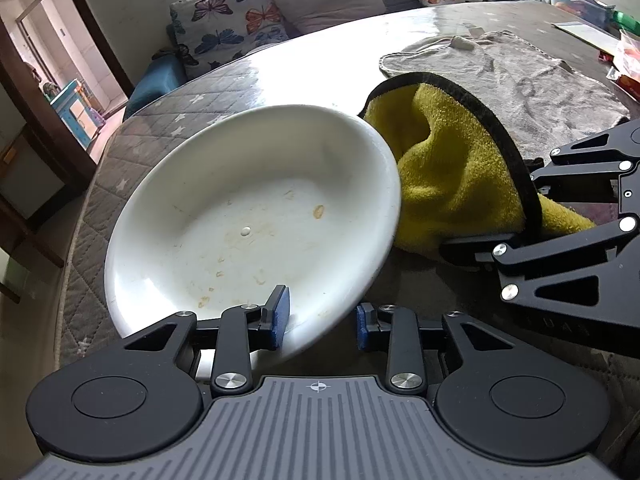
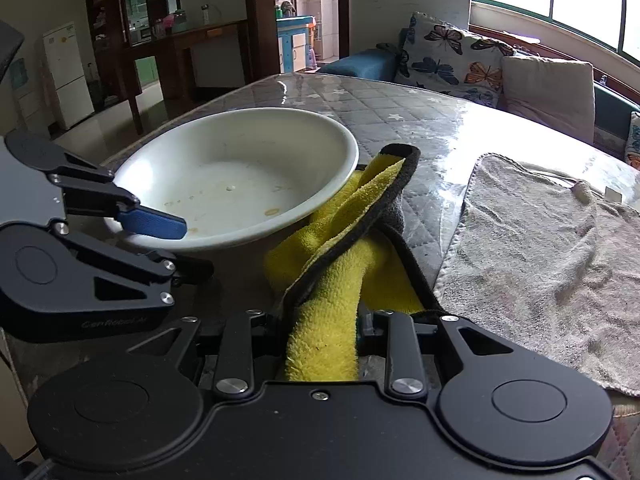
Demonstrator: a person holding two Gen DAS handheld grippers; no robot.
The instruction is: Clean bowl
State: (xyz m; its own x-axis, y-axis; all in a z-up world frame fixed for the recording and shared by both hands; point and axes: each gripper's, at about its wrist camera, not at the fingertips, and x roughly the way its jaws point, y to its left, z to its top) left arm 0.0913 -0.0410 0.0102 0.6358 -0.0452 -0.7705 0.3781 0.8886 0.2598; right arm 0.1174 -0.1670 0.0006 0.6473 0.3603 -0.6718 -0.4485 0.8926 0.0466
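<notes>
A white bowl [image 1: 248,216] with brown stains inside stands tilted over the quilted table [image 1: 168,128]. My left gripper [image 1: 320,320] is shut on the bowl's near rim, one blue pad [image 1: 280,316] inside and the other under the rim. In the right wrist view the same bowl [image 2: 240,176] leans toward the left gripper [image 2: 176,244]. My right gripper [image 2: 320,320] is shut on a yellow cloth [image 2: 340,248] with a black edge. The cloth [image 1: 440,168] bunches up against the bowl's right side, in front of the right gripper [image 1: 500,212].
A grey towel [image 2: 540,260] lies spread on the table to the right of the cloth, also seen as the grey towel [image 1: 520,80]. Butterfly cushions [image 1: 224,28] line a bench behind the table. The table edge [image 2: 168,120] falls away beyond the bowl.
</notes>
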